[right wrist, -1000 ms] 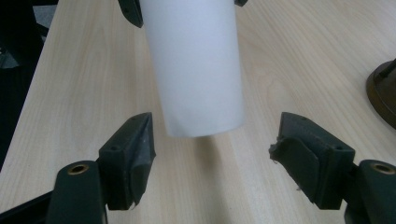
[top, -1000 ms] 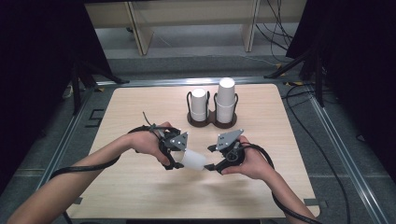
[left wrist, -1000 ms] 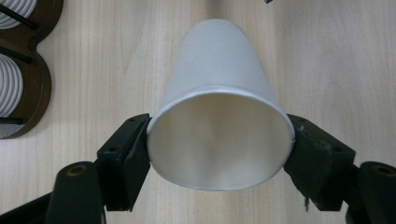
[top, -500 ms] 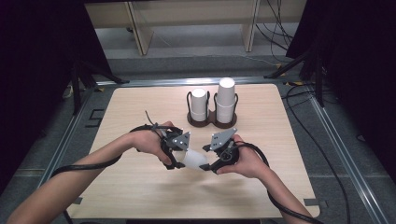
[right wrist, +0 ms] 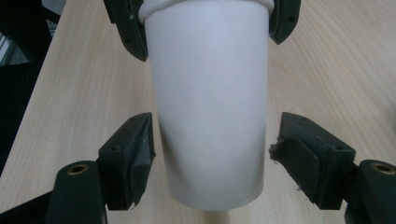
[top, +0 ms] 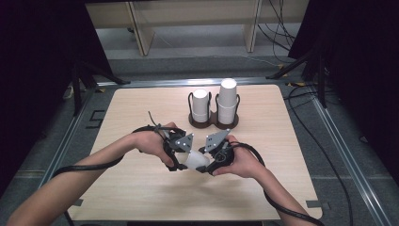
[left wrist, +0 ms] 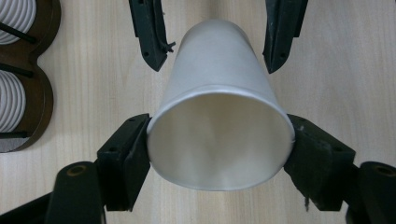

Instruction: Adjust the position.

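White paper cup (top: 196, 160) hangs mid-table (top: 141, 197), left claw (left wrist: 219, 140) clamped on its rim, right claw (right wrist: 212, 140) apart around its base; cup rack (top: 214, 123) stands beyond, bare wood elsewhere.

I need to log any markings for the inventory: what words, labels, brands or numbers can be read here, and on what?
None can be read: the white paper cup held in the left gripper is plain, as are the stacked cups and their wooden holder.
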Available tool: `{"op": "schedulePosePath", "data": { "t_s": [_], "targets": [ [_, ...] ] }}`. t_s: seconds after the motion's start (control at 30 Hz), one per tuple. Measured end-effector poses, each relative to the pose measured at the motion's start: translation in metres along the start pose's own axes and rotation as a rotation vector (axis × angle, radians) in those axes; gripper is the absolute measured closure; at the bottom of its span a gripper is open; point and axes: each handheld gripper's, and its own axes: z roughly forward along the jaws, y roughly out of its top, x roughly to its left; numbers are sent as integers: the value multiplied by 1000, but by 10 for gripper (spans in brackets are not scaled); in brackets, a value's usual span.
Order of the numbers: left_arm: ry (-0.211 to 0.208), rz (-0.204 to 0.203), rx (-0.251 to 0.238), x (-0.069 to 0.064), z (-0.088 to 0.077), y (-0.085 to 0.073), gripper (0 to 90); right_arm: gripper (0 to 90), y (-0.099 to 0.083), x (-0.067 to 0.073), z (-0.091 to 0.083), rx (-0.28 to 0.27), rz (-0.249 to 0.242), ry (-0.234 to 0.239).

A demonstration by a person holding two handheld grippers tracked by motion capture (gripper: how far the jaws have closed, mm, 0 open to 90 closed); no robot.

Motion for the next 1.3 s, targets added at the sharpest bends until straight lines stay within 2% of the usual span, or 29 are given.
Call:
{"op": "schedulePosePath", "data": {
  "t_s": [0.03, 0.07, 0.1, 0.17, 0.2, 0.23, 0.33, 0.37, 0.5, 0.57, 0.6, 0.83, 0.93, 0.97, 1.07, 1.1, 1.13, 1.2, 1.3],
  "targets": [
    [0, -1, 0, 0, 0, 0, 274, 282, 0, 0, 1, -2, 3, 1],
    [-1, -1, -1, 0, 0, 0, 274, 283, 1, -1, 2, -8, -20, -3],
    [-2, -2, -3, 0, 0, 1, 274, 283, 0, 1, 2, 4, 23, 6],
    [-1, 3, -3, -1, 0, 1, 274, 284, 1, -3, 5, -11, -49, 2],
    [-2, 2, -6, -1, 0, 1, 274, 285, 0, 3, 4, 11, 31, 11],
    [-3, 2, -6, -1, 0, 1, 274, 286, 0, 0, 6, -4, -18, 3],
    [-2, 3, -5, -1, 0, 1, 274, 288, -1, -1, 8, -11, -16, 11],
    [-2, 4, -4, -1, 0, 1, 274, 289, -2, 2, 8, 2, 24, 24],
    [-1, 4, -3, -1, -1, 2, 274, 291, -4, 2, 9, -6, 42, 24],
    [-2, 7, -3, -1, 0, 2, 274, 292, -3, -1, 10, -16, -2, 19],
    [-2, 8, -2, -1, 0, 3, 274, 293, -3, -1, 11, -15, -5, 19],
    [-4, 17, -4, -2, 0, 6, 274, 299, -3, 0, 12, -18, -4, 19],
    [-7, 21, -2, -2, 0, 6, 274, 305, -3, 1, 14, -17, 12, 31],
    [-7, 22, -3, -2, 0, 7, 274, 310, -3, 1, 14, -20, -4, 21],
    [-6, 33, 0, -2, -1, 7, 276, 322, -4, 1, 15, -18, -4, 29],
    [-7, 33, -4, -2, -1, 7, 277, 325, -4, 1, 15, -19, -2, 32],
    [-8, 35, -7, -3, 0, 7, 277, 329, -5, 3, 15, -14, 23, 31],
    [-5, 47, -21, -3, 0, 7, 275, 333, -5, 2, 16, -22, -20, 28],
    [-4, 47, -67, -5, 0, 4, 249, 330, -7, 2, 15, -34, -32, 27]
  ]
}}
